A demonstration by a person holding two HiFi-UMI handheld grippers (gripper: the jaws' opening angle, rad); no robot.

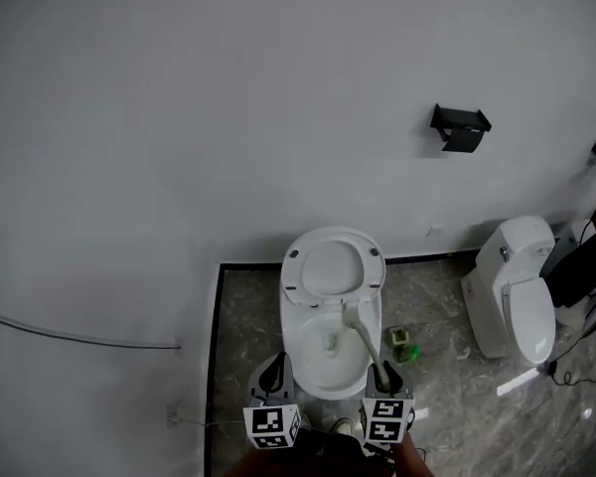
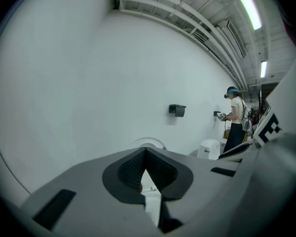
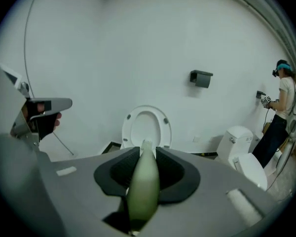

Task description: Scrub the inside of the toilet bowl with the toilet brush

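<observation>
Second white toilet [image 1: 517, 286] at right on grey marbled floor [image 1: 246, 316]. Black wall-mounted holder [image 1: 460, 127] above it, slightly left. Small green object [image 1: 405, 346] on floor. Thin cable [image 1: 79, 338] along left wall. Person [image 3: 282, 113] standing far right.

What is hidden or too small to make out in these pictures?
- Head of the toilet brush: in the right gripper view, its handle and the right gripper hide all but the bristle tips; in the head view it is too small to tell contact.
- Inside of the toilet bowl: in the gripper views, the left gripper and right gripper mostly cover it.
- Green thing on the floor: head view, too small to name.
</observation>
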